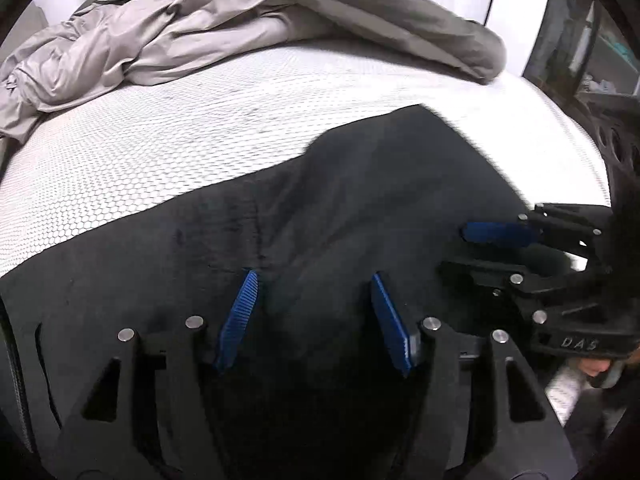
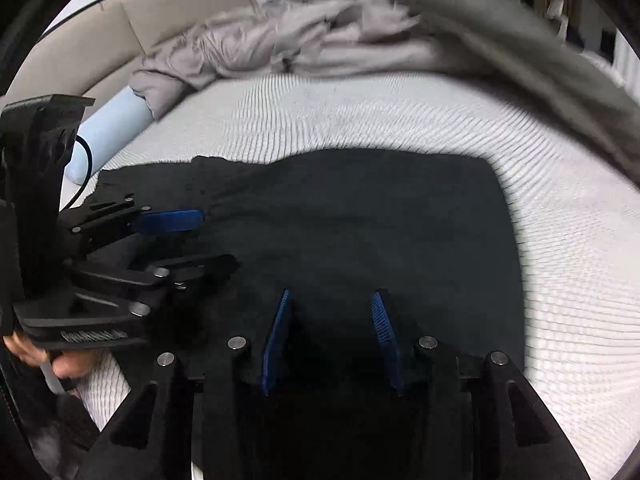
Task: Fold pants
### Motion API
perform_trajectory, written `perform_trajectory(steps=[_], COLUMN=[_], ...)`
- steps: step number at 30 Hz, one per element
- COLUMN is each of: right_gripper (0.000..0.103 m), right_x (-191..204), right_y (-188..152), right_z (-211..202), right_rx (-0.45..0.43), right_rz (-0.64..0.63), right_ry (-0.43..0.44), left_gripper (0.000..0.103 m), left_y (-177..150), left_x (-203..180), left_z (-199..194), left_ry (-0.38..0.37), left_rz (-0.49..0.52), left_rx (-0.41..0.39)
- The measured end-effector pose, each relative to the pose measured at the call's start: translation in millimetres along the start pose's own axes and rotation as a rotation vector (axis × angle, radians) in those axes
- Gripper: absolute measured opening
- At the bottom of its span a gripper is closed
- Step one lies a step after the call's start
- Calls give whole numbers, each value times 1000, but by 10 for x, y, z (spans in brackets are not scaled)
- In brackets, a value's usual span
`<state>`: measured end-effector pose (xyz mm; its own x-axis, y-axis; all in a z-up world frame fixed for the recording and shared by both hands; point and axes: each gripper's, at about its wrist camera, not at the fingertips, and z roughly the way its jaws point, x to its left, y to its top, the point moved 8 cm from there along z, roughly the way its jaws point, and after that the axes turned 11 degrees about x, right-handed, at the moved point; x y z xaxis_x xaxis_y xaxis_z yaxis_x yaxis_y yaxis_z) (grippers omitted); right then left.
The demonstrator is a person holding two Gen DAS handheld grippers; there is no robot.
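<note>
My left gripper (image 1: pixel 314 280) & right gripper (image 2: pixel 330 298) both sit part open, blue pads not squeezing anything, just over the black pants (image 2: pixel 360 220). Pants lie flat on the white bed (image 1: pixel 160 152), gray blanket (image 1: pixel 140 40) behind.

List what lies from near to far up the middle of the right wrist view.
Right gripper with blue pads → black pants → white textured mattress → crumpled grey bedding.
</note>
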<state>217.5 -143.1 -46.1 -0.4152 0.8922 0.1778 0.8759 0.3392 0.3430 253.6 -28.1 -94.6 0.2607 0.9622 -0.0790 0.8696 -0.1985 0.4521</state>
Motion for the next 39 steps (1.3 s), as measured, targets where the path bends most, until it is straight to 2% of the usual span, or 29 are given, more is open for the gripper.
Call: perform_trajectory(steps=[2,3,4,5,6,8,9,11,12,15,17,18,19,20,21,23,24,26,29,31,35,38,39], right_gripper=[43,43,43,43,43,43,43,44,44,44,44,44,44,44,44,44,47,51,51,51,51,57,57], right_x=[-89,-144,-291,-474,-627,-772,-789,-770,-732,-598,-511,-475,-443,-450,-433,-393,-389,-320,-346,-451,-914,-1106,-1137], right_y=[35,34,15,-16,-45,-83,-84,-65,-41,29,111,152,207,225,264,279,337,419,412,361,267,244,238], right_z=[129,143,149,127,108,73,31,-62,-109,-182,-147,-116,-65,-14,25,54,88,177,347,347,240,194,181], right_rx=[30,32,34,36,35,26,16,-2,-17,-56,-66,-65,-59,-54,-51,-52,-52,-35,13,9,8,-1,-4], right_rz=[27,27,25,27,41,104,118,112,109,107,100,95,93,96,104,119,122,102,29,1,75,139,160], right_ry=[14,-3,-48,-149,-227,-164,-138,-145,-145,-60,-21,-12,-8,-6,-1,25,40,53,-20,-84,-272,-299,-279], left_gripper=[56,56,66,74,76,73,69,67,67,67,61,54,42,37,30,27,21,19,14,11,9,9,9], left_y=[-9,-19,-47,-71,-107,-136,-126,-73,-38,114,216,270,302,334,344,355,360,348,381,387,376,369,361], left_x=[90,141,264,362,451,538,570,581,546,259,46,-95,-154,-191,-205,-111,-58,35,102,148,211,232,224], left_z=[-23,-46,-55,-49,-43,-67,-120,-310,-420,-665,-641,-551,-466,-326,-209,85,191,284,274,282,224,178,166], left_ry=[-38,-29,45,82,37,-20,-13,32,26,-69,-94,-85,-75,-65,-68,-40,-30,-68,-97,-124,-134,-116,-108], left_rz=[-9,-17,-32,-47,-83,-142,-153,-142,-134,-89,-29,17,34,37,27,-18,-28,-62,-79,-95,-110,-111,-110], left_rx=[-5,-11,-12,-11,-6,12,5,-49,-84,-176,-174,-152,-129,-87,-51,25,46,56,32,34,29,18,17])
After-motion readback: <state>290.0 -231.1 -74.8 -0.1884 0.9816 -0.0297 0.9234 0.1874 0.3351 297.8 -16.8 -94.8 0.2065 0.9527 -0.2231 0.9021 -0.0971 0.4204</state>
